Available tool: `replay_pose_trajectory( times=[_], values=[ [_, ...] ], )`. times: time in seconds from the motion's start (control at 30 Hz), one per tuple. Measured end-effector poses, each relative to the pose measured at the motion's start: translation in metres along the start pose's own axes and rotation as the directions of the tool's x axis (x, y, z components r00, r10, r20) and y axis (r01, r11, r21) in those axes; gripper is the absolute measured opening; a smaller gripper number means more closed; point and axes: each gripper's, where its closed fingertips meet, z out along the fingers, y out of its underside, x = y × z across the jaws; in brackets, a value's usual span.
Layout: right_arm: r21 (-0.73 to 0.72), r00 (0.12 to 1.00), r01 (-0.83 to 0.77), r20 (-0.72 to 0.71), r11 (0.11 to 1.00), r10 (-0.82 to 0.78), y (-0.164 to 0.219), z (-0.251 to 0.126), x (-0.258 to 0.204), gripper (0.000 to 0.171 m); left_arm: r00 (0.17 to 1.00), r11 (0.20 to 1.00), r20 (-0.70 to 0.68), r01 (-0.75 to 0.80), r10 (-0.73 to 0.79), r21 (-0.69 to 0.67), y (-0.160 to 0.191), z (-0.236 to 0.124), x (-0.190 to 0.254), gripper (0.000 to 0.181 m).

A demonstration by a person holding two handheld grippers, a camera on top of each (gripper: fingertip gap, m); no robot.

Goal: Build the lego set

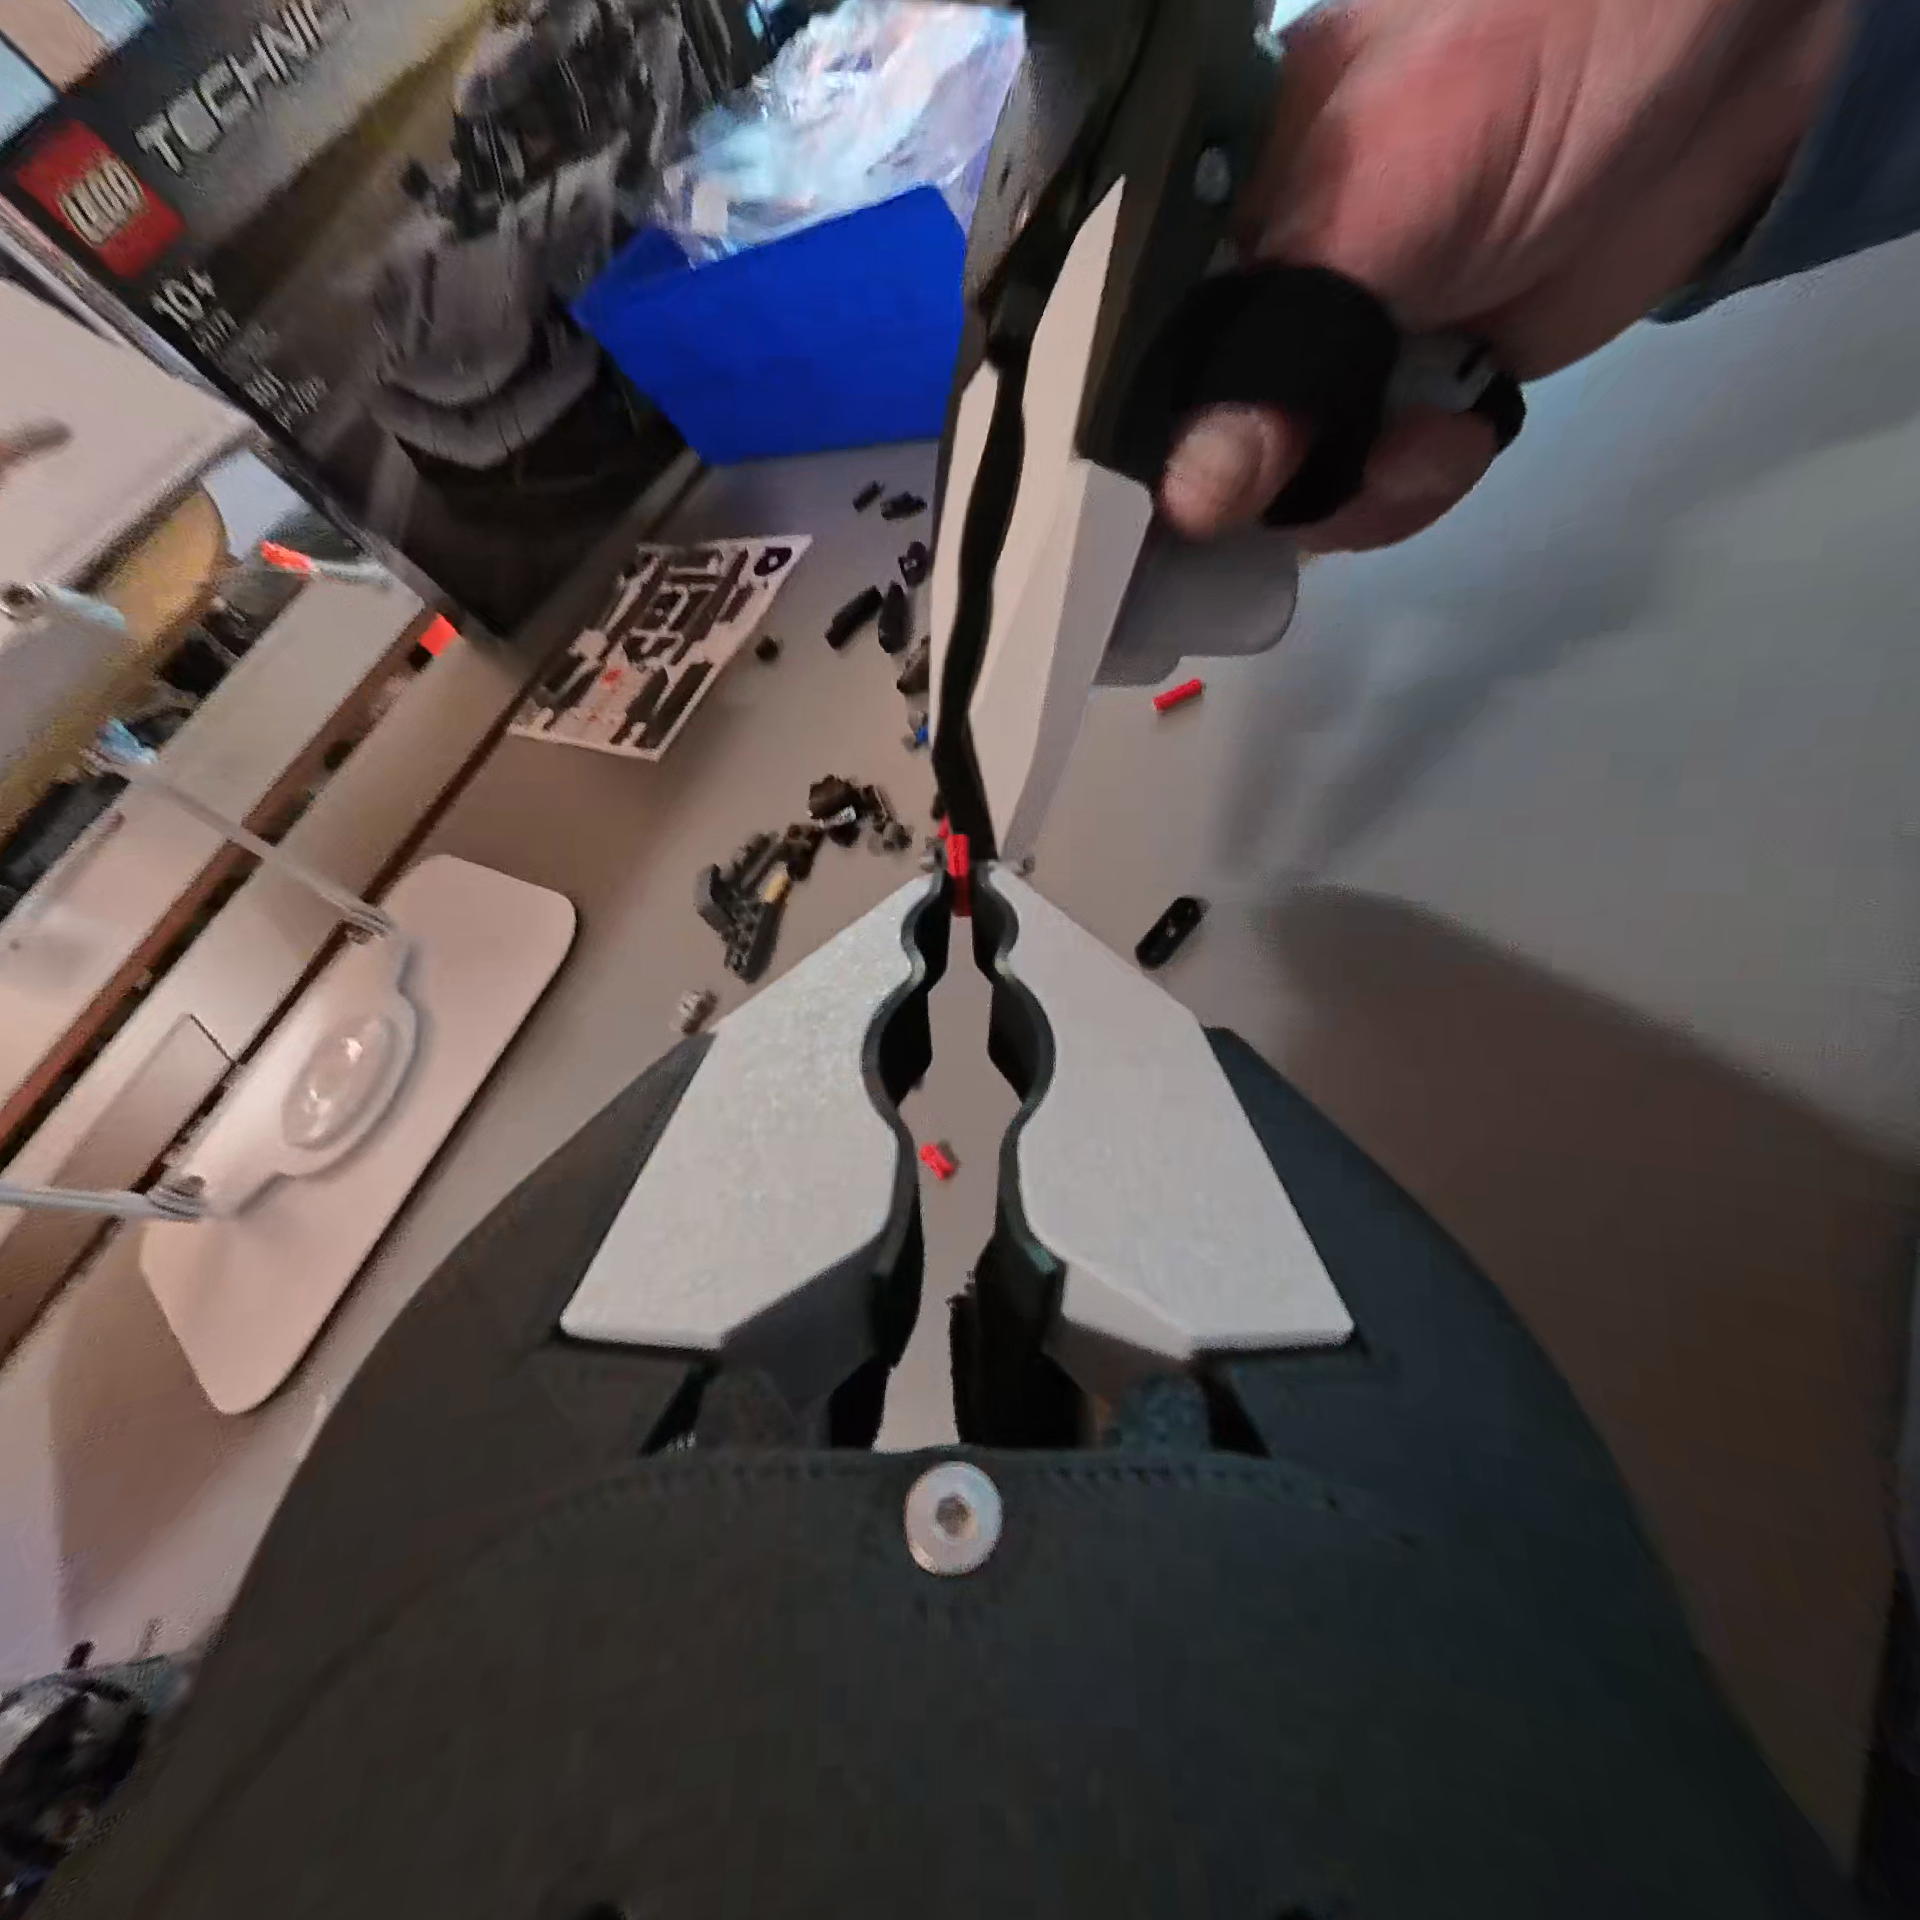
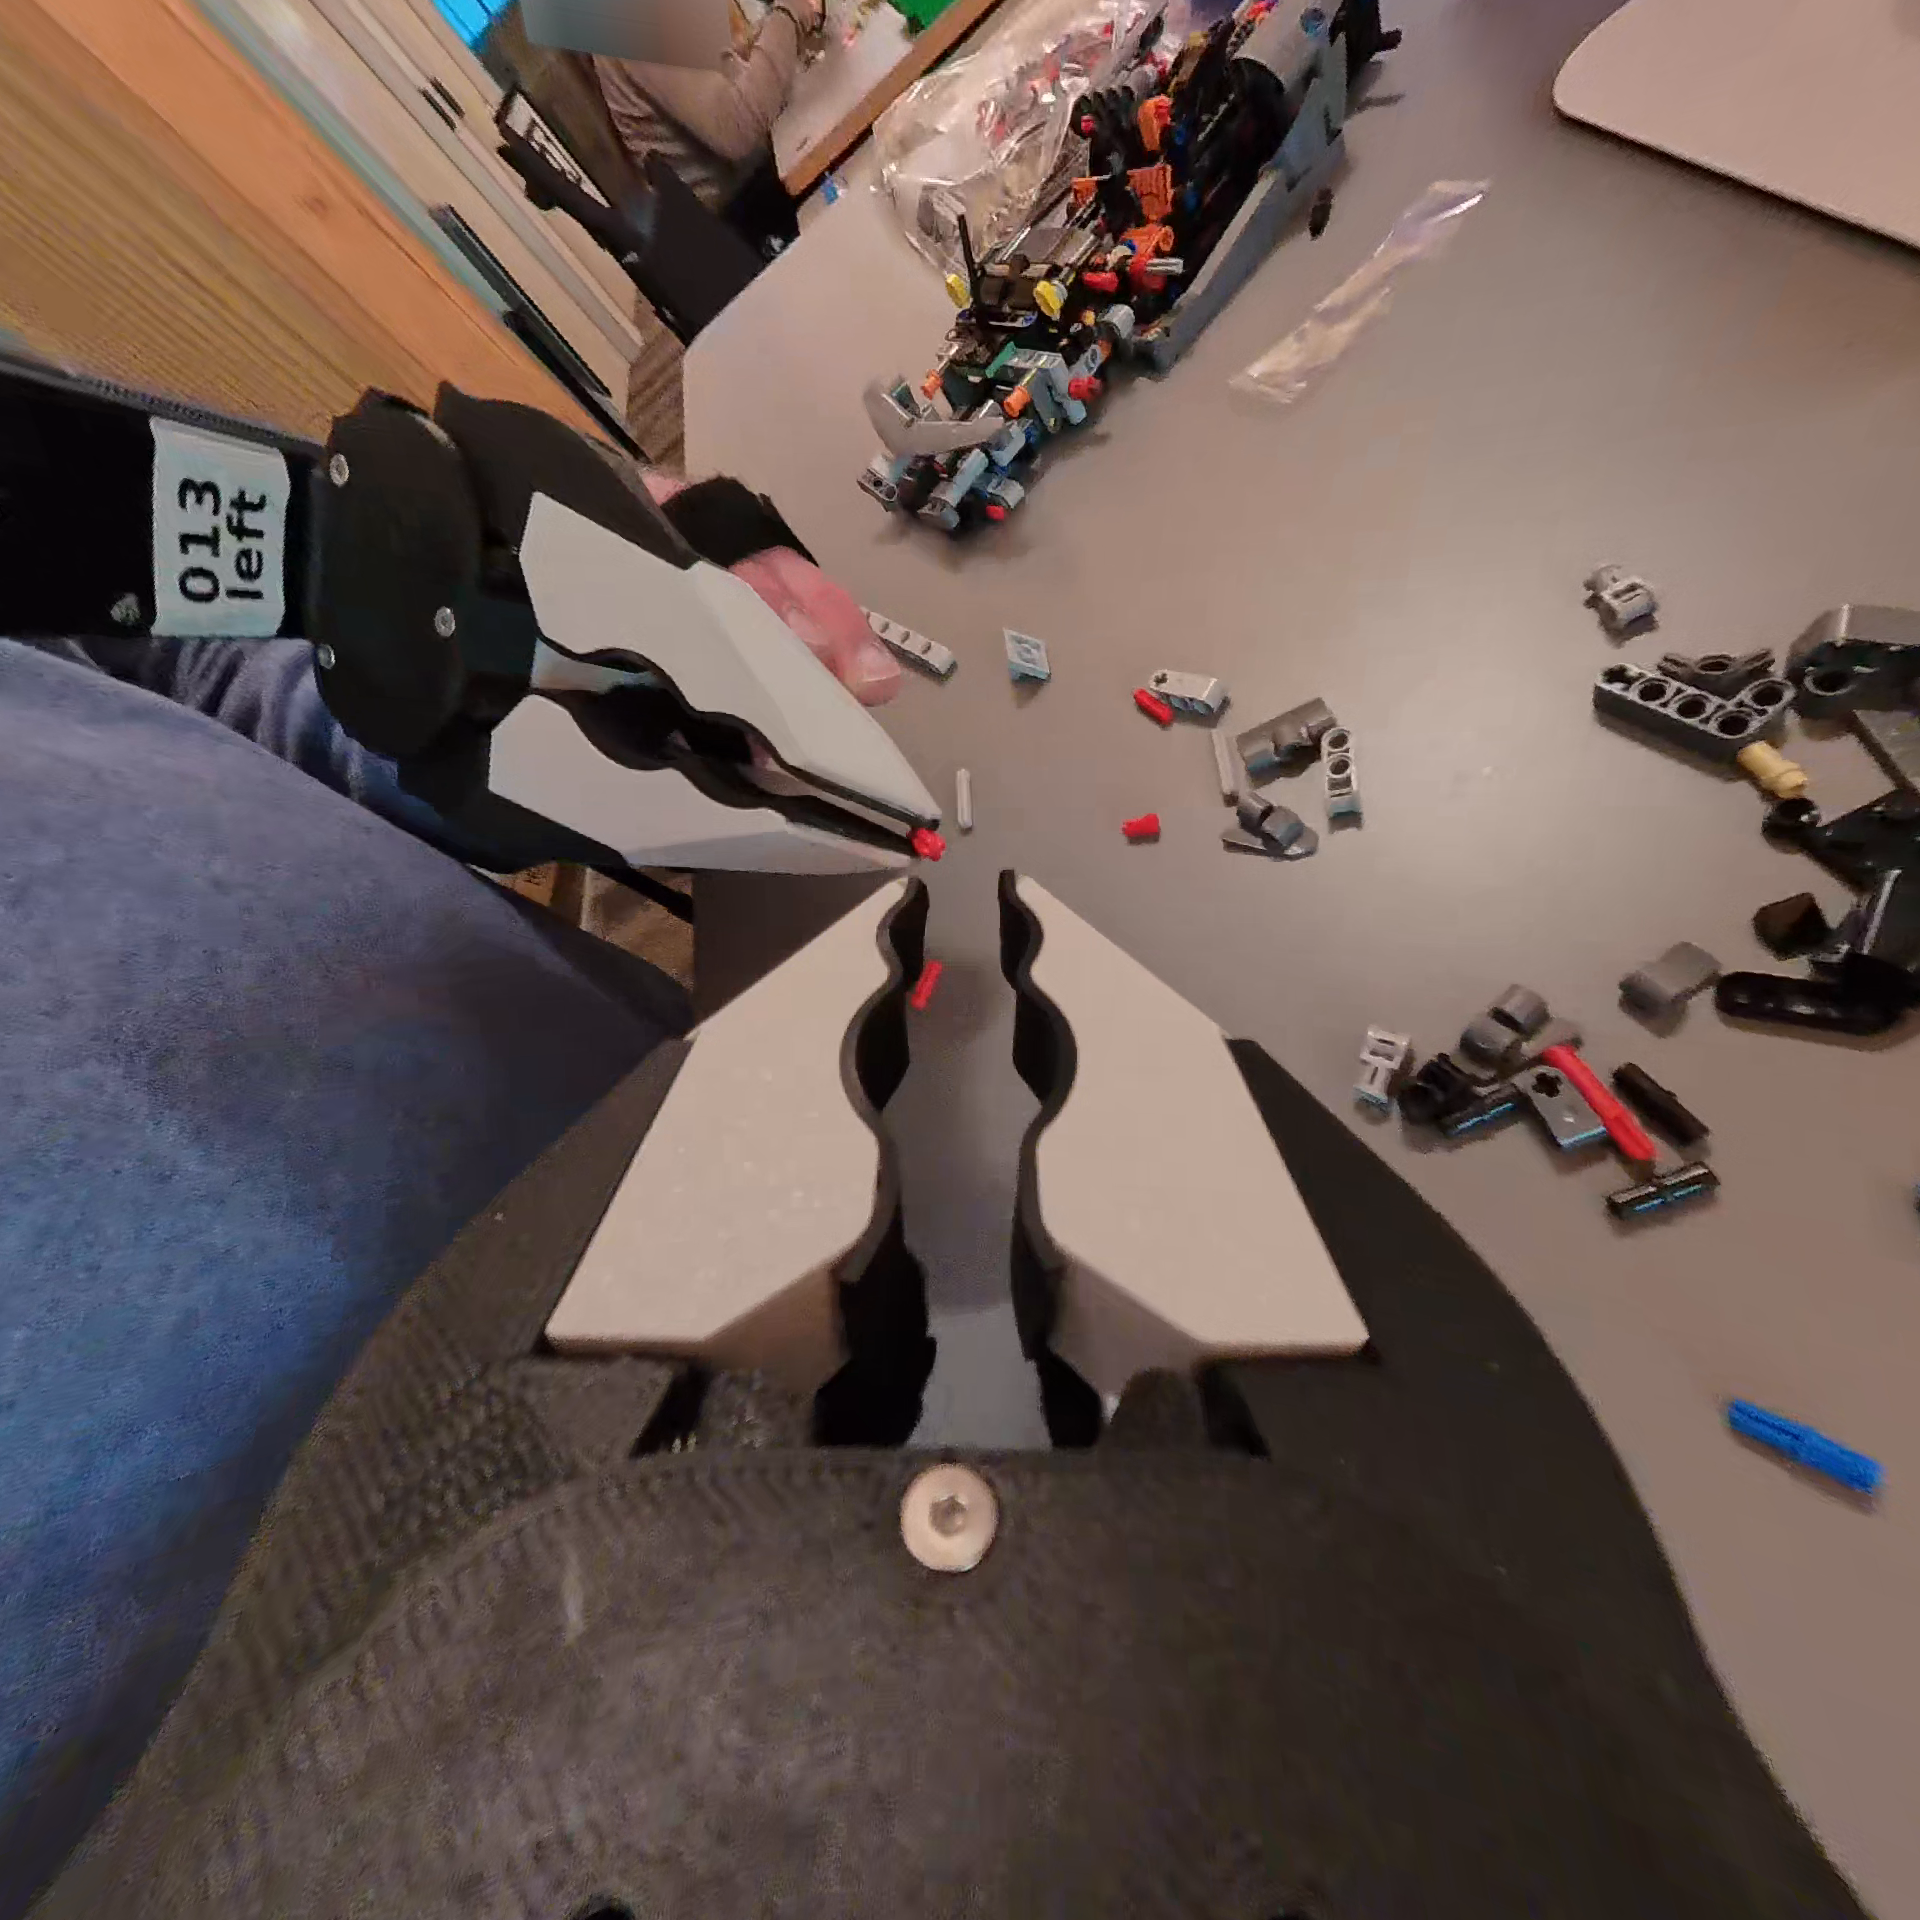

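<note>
A: Grippers, quick?
B: Left gripper (image 2: 925, 844) is pinched on a small red pin (image 2: 927, 843) at its very tips. Right gripper (image 2: 961, 883) sits with its jaws parted and nothing between them, tips just beside the left's, nearly nose to nose.
A: The red bit between the right's fingers?
B: A loose red peg (image 2: 923, 983) lying on the table (image 2: 1351, 520) beyond the jaws, not gripped.
A: Risks?
B: My guess: the pin is held only by the tip ends, so a nudge from the right fingers could twist it free and drop it among the scattered pieces (image 2: 1288, 769) ahead-right of the right gripper. It also looks easy to grab the wrong red part.
A: The build?
B: Half-built model (image 2: 1049, 343) far ahead of the right gripper, well apart.
A: Containers?
B: Blue bin (image 1: 790, 332) up ahead of the left gripper holds crumpled clear plastic bags (image 1: 821, 135); contents blurred. Set box (image 1: 343, 312) stands left of it.
</note>
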Motion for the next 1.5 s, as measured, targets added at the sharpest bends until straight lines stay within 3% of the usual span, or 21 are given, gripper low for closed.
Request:
replay_pose_trajectory(
  times=[0.37,0.6,0.7,0.77,0.87,0.97,1.17,1.5],
  values=[
    [0.118,0.981,-0.137,0.157,0.983,0.118,-0.015,-0.010,-0.013,0.010,0.997,0.996,0.004,-0.071,0.071,0.060,-0.013,-0.003,-0.002,0.002],
    [0.135,0.978,-0.151,0.161,0.979,0.129,-0.015,-0.010,-0.014,0.001,0.997,0.994,0.002,-0.076,0.076,0.075,-0.016,-0.001,0.000,0.002],
    [0.132,0.992,-0.106,0.085,0.986,0.095,-0.011,-0.016,-0.007,0.001,0.999,0.997,-0.037,-0.024,0.027,0.067,-0.015,0.005,0.002,0.004],
    [0.074,0.999,-0.029,-0.042,0.997,0.032,0.004,-0.023,0.007,0.001,0.998,0.999,-0.055,-0.007,0.009,0.032,-0.006,0.011,0.000,0.008],
    [-0.054,0.980,0.076,-0.180,0.996,-0.084,0.031,-0.030,0.021,0.001,0.977,0.997,-0.203,0.047,-0.057,-0.056,0.012,0.022,0.018,0.014],
    [-0.226,0.935,0.182,-0.260,0.957,-0.239,0.055,-0.027,0.027,0.001,0.954,0.993,-0.300,-0.013,-0.023,-0.117,0.027,0.032,0.037,0.013],
    [-0.353,0.865,0.305,-0.286,0.885,-0.412,0.065,-0.016,0.031,0.001,0.918,0.976,-0.377,-0.179,0.120,-0.125,0.034,0.046,0.053,0.009],
    [-0.425,0.848,0.307,-0.283,0.851,-0.448,0.074,-0.007,0.037,0.001,0.893,0.955,-0.413,-0.258,0.178,-0.146,0.046,0.053,0.062,0.000]
  ],
)
